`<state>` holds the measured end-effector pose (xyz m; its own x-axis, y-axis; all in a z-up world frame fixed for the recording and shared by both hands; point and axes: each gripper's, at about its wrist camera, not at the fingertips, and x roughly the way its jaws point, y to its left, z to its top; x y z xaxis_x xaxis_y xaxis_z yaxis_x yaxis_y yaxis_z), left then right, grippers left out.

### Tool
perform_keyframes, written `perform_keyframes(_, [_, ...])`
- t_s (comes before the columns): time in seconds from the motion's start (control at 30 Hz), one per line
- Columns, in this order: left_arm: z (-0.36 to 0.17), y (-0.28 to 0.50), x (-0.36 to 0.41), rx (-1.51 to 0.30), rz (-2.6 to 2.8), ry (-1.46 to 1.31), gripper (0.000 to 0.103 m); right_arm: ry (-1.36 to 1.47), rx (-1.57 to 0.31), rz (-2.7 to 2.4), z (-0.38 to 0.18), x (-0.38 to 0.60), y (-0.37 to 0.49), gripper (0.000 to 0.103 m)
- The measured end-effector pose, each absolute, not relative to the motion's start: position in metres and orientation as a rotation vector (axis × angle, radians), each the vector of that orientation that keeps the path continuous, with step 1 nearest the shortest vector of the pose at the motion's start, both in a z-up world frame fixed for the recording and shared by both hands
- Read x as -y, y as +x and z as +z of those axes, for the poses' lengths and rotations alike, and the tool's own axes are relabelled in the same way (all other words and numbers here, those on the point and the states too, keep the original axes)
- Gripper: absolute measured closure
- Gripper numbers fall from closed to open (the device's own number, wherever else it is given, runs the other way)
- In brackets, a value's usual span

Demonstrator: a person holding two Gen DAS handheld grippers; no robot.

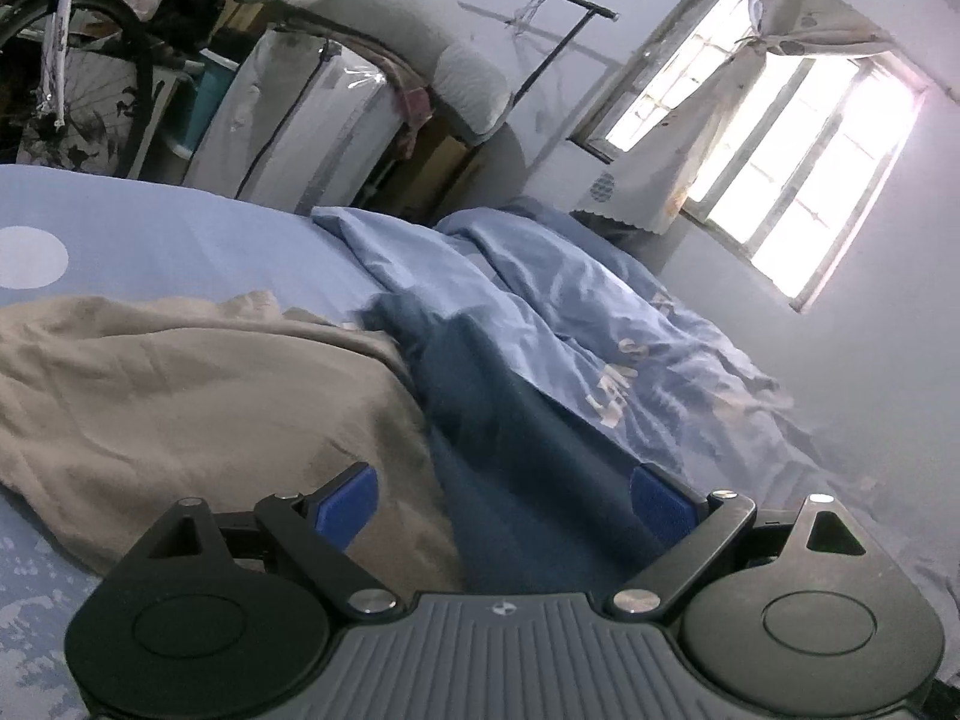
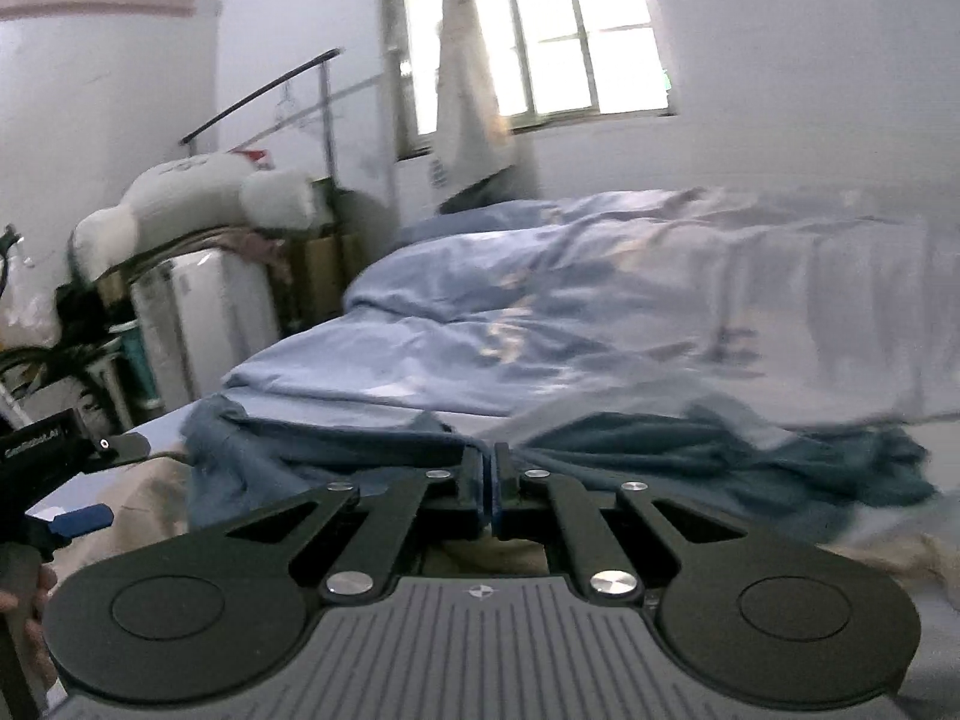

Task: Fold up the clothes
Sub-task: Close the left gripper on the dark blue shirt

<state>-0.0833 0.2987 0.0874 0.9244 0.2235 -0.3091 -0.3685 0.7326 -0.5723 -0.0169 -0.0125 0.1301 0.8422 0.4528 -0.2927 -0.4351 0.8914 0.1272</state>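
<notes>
Left wrist view looks along a dark blue garment [image 1: 480, 420] that lies on the bed [image 1: 150, 222] as a long strip, its long axis running from between the fingers away toward the rumpled light blue duvet [image 1: 570, 300]. The left gripper [image 1: 504, 507] has its blue pads [image 1: 348, 504] spread wide apart, and the garment's near end sits in the gap between them, touched by neither as far as can be seen. A beige garment [image 1: 180, 390] lies just beside the blue one on its left, the edges meeting under the left pad.

From the right wrist view the same dark blue garment [image 2: 690, 456] stretches crosswise, left to right, bunched toward the middle. The right gripper [image 2: 487, 492] has its fingers brought together and clamped on the garment's near edge, with folds fanning out from the pinch. The left gripper [image 2: 84, 519] shows at the left border.

White lettering on that device's black body is partly readable, something like "GenRobot.AI". Pale printed letters on the duvet are too smeared to read. A window [image 1: 780, 138] and a bicycle [image 1: 72, 60] stand behind the bed.
</notes>
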Motion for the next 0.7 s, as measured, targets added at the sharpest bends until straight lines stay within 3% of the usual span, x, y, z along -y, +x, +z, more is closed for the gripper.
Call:
perform_keyframes(0.5, [0.090,-0.069,-0.253,-0.241,0.247,-0.638,0.009,0.244,-0.344,0.000,0.129,0.201,-0.068,0.102])
perform_keyframes(0.7, [0.088,-0.059,-0.227,-0.267,0.175,-0.602,0.009,0.318,-0.469,-0.078,0.098,0.244,-0.065,0.100])
